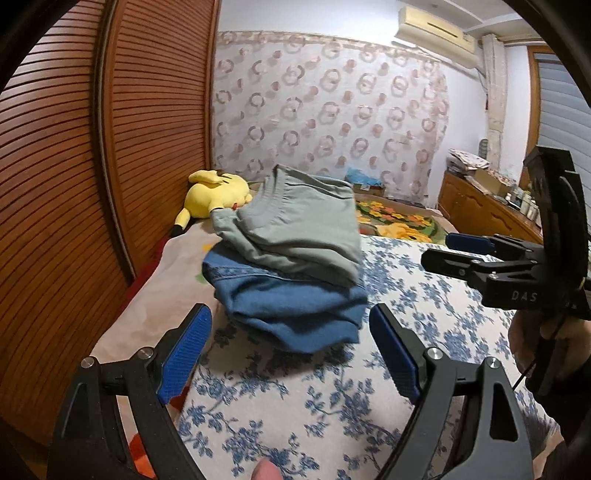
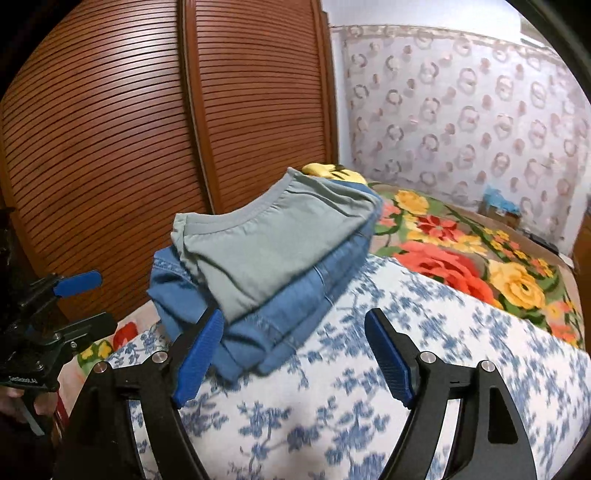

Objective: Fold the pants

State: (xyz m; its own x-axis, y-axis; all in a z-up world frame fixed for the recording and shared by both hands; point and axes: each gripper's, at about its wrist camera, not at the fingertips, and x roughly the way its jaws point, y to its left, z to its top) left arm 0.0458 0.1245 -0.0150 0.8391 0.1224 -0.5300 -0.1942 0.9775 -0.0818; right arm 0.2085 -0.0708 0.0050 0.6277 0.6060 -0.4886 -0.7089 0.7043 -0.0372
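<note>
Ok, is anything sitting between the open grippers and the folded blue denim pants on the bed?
Nothing lies in front of the folded blue denim pants: only bare floral sheet separates them from the left gripper and right gripper. But a folded grey-green T-shirt rests on top of them.

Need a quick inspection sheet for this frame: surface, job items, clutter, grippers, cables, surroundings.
Surface: bed under a blue floral sheet; a rose-print blanket lies beyond it.
Job's things: folded blue denim pants on the sheet, with a folded grey-green garment stacked on top.
Clutter: yellow plush toy behind the stack, by the wardrobe.
Grippers: left gripper open, holding nothing, near the front of the stack; right gripper open, holding nothing, its left finger overlaps the pants' edge in view, contact unclear.
Cables: thin dark cord hanging under the right gripper's handle.
Surroundings: slatted wooden wardrobe, patterned curtain, air conditioner, cluttered wooden cabinet.
</note>
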